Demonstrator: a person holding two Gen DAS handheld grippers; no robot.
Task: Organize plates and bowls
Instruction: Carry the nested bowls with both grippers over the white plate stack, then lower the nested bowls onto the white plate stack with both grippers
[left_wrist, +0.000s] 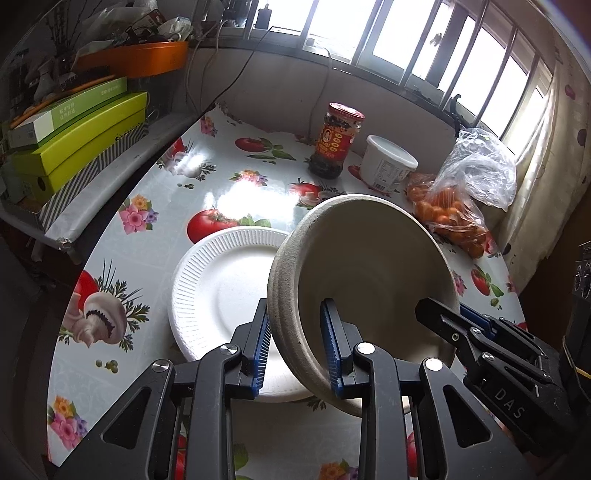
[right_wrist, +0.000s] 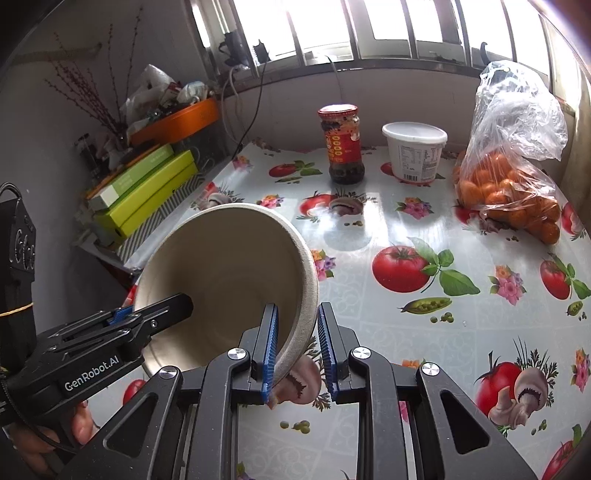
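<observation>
A beige paper bowl (left_wrist: 369, 273) is held tilted above the table, its opening facing the cameras. My left gripper (left_wrist: 297, 349) straddles the bowl's left rim, one blue pad outside and one inside, with small gaps showing. My right gripper (right_wrist: 295, 350) straddles the opposite rim of the bowl (right_wrist: 229, 273); the pads look slightly apart from the wall. Each gripper shows in the other's view: the right one (left_wrist: 447, 325), the left one (right_wrist: 155, 317). A white ribbed foam plate (left_wrist: 225, 291) lies flat on the table under and left of the bowl.
At the back of the floral tablecloth (right_wrist: 406, 229) stand a red-lidded sauce jar (right_wrist: 341, 144), a white tub (right_wrist: 413, 151) and a plastic bag of oranges (right_wrist: 509, 192). Green boxes (left_wrist: 77, 147) and an orange tray (left_wrist: 147, 55) crowd a side shelf at left.
</observation>
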